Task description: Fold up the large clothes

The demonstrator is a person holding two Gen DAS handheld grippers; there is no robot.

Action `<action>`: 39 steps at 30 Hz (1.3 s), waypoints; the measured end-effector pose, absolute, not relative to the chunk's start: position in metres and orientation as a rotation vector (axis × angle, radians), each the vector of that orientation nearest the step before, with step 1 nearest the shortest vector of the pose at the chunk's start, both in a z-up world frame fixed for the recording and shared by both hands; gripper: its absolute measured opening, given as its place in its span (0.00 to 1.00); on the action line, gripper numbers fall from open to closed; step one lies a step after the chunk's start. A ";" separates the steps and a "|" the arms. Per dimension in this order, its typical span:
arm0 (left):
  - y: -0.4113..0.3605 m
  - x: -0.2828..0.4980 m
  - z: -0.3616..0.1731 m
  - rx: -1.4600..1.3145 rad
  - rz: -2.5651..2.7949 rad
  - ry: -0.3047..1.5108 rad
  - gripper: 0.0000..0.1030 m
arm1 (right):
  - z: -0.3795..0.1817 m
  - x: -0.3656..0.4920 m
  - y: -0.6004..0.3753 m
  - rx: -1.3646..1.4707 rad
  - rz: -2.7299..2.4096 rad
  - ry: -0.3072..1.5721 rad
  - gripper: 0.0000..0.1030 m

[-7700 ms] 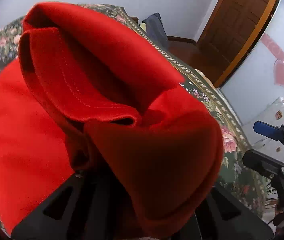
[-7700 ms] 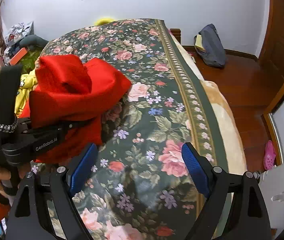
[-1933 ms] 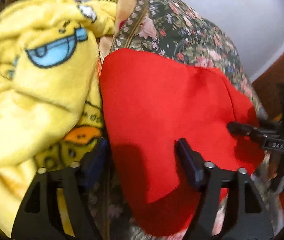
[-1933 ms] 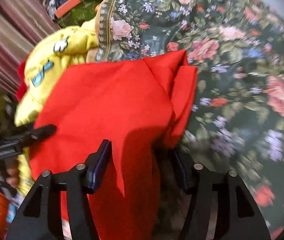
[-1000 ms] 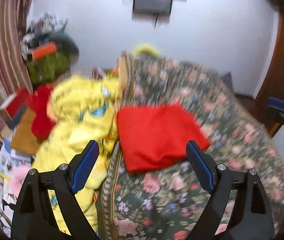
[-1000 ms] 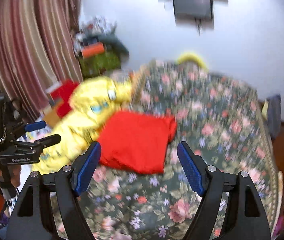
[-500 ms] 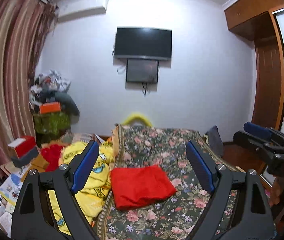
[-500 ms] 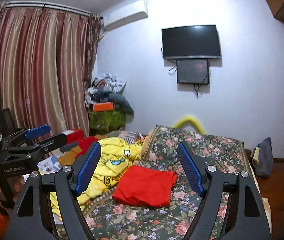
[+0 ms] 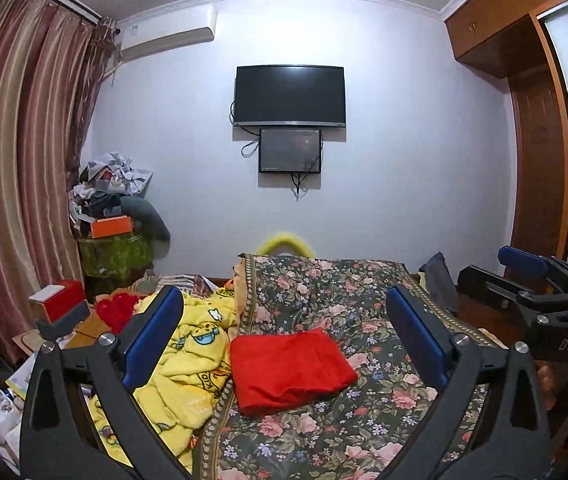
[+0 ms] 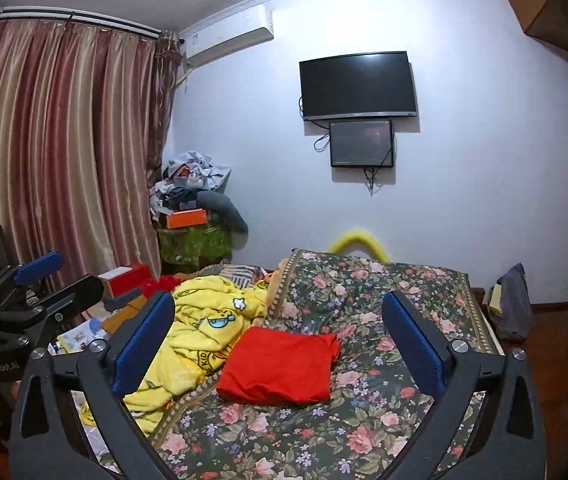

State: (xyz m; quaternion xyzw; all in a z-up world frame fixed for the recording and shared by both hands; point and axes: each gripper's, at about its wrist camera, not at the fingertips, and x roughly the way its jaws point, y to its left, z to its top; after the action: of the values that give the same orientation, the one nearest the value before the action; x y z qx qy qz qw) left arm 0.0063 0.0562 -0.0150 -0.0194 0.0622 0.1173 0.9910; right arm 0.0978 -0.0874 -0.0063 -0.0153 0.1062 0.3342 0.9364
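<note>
Both grippers now pulled well back from the bed (image 9: 364, 432), nearly level, whole room in view. About 2 s ago they were right down on the red garment (image 9: 288, 364), cloth filling both views; now it's well apart from either one.

Left gripper (image 9: 284, 340): jaws have just been opening, fingers wide apart, nothing between them. Right gripper (image 10: 279, 344): same, just been opening, wide apart, empty.

Red garment lies on the bed's floral cover, folded to a compact rectangle, on the bed's left part, its left edge just beside the yellow cartoon blanket (image 10: 199, 344) that spills over that side of the bed. Far edge looks a bit uneven in the right view, layers showing at the corner, otherwise flat.

Read: fold on this piece looks done and released. Next prob. a fresh item, maybe the yellow blanket, can't tell. Risk: reaching for it could drag the red stack, since they touch or nearly do.
</note>
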 end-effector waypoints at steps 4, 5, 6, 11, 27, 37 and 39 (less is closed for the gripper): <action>0.054 0.004 -0.018 -0.044 0.232 0.125 0.99 | -0.007 0.095 -0.089 -0.037 0.677 0.212 1.00; 0.054 0.005 -0.018 -0.044 0.230 0.126 0.99 | -0.008 0.094 -0.089 -0.037 0.675 0.213 1.00; 0.053 0.005 -0.018 -0.043 0.228 0.127 0.99 | -0.008 0.094 -0.090 -0.038 0.675 0.214 1.00; 0.054 0.007 -0.020 -0.041 0.225 0.133 0.99 | -0.009 0.091 -0.089 -0.044 0.672 0.219 1.00; 0.056 0.015 -0.025 -0.049 0.222 0.145 0.99 | -0.010 0.095 -0.090 -0.046 0.669 0.239 1.00; 0.058 0.023 -0.031 -0.047 0.230 0.172 0.99 | -0.011 0.097 -0.093 -0.036 0.668 0.255 1.00; 0.059 0.024 -0.031 -0.051 0.225 0.177 0.99 | -0.011 0.098 -0.094 -0.036 0.667 0.257 1.00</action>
State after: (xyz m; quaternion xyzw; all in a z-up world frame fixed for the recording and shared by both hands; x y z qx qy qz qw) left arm 0.0242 0.0586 -0.0311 -0.0255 0.0882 0.1123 0.9894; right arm 0.0975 -0.0937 -0.0106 -0.0176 0.1259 0.3266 0.9366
